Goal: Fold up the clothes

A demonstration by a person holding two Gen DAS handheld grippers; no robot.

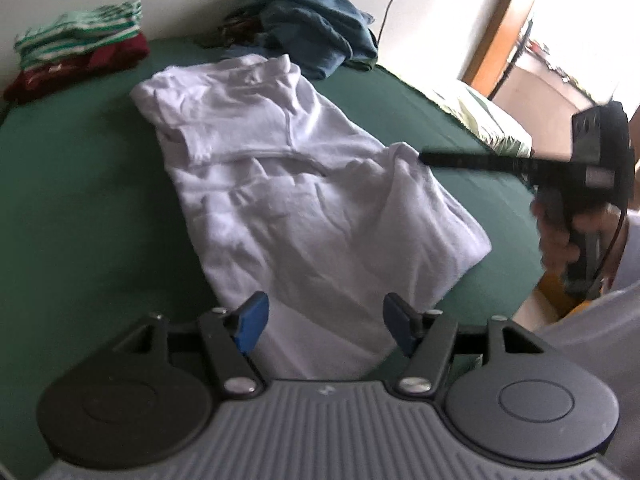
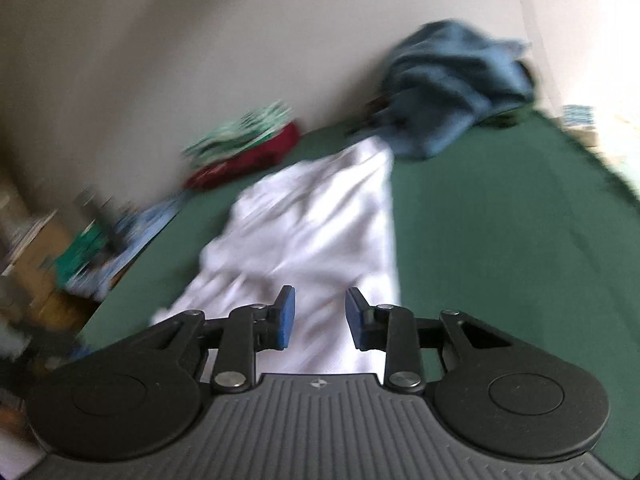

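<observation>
Two piles of clothes sat at the far edge of a green-covered surface point(image 1: 80, 184) that met a pale wall point(image 2: 140, 60): a folded stack point(image 1: 80, 48) of green-and-white striped and dark red garments at the far left, and a crumpled blue heap point(image 1: 316, 24) to the right of it. A white shirt point(image 1: 288, 184), partly folded, lay along the middle of the green cover, its collar end touching the blue heap and its hem end nearest the cameras. Beyond the surface on the right stood a wooden-framed opening point(image 1: 496, 32) with bright light behind it, and a thin cord point(image 1: 394, 0) ran down the wall. In the blurred right wrist view, boxes and papers point(image 2: 80, 248) lay off the left edge of the surface.

The left gripper point(image 1: 325, 326) hung over the shirt's near hem, its blue-padded fingers point(image 1: 253, 322) spread wide, with cloth seen between them but nothing pinched. The right gripper point(image 2: 320, 318) also pointed along the shirt from its near end, its fingers parted with a moderate gap and gripping nothing. From the left wrist view, a hand point(image 1: 560, 236) held the right gripper's black handle at the right, its fingers reaching towards the shirt's right edge.
</observation>
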